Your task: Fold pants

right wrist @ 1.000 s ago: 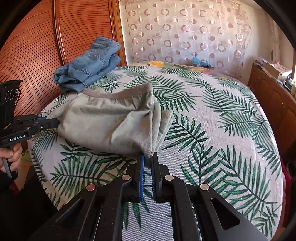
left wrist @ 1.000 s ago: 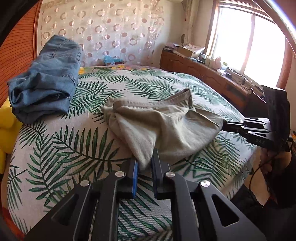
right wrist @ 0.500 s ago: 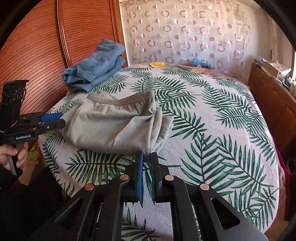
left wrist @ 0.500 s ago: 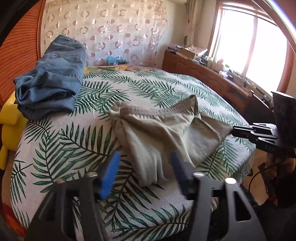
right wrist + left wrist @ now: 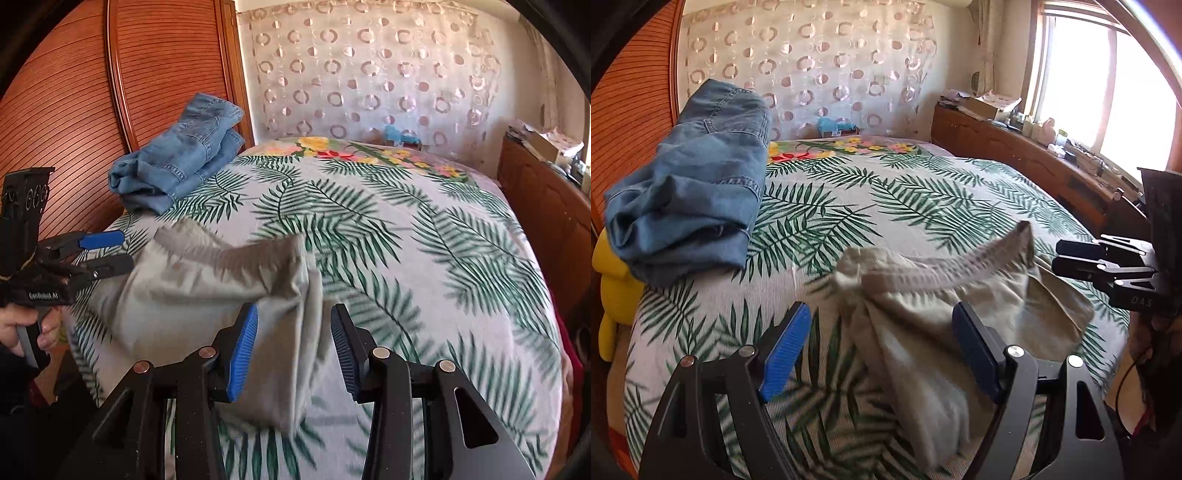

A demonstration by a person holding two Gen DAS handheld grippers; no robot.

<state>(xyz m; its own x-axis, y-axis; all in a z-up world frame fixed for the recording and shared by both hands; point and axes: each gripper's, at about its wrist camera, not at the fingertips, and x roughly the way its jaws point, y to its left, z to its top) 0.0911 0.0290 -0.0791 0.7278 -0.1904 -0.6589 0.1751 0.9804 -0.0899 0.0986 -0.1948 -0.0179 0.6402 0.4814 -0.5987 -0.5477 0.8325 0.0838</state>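
Grey-green pants [image 5: 960, 306] lie bunched on the bed [image 5: 886, 192] near its front edge, elastic waistband facing the headboard side; left tool [image 5: 882, 347] spread wide, blue pads either side of the fabric, gripping nothing; right tool [image 5: 293, 347] likewise parted, holding nothing, one folded end of the pants between its pads; folded blue jeans [image 5: 177, 166] rest well apart beside the wooden panel [image 5: 74, 92].

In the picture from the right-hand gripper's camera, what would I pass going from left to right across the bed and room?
The other gripper in a hand, then the blue jeans, the grey pants, the bare palm-leaf bedspread, the wooden cabinet.
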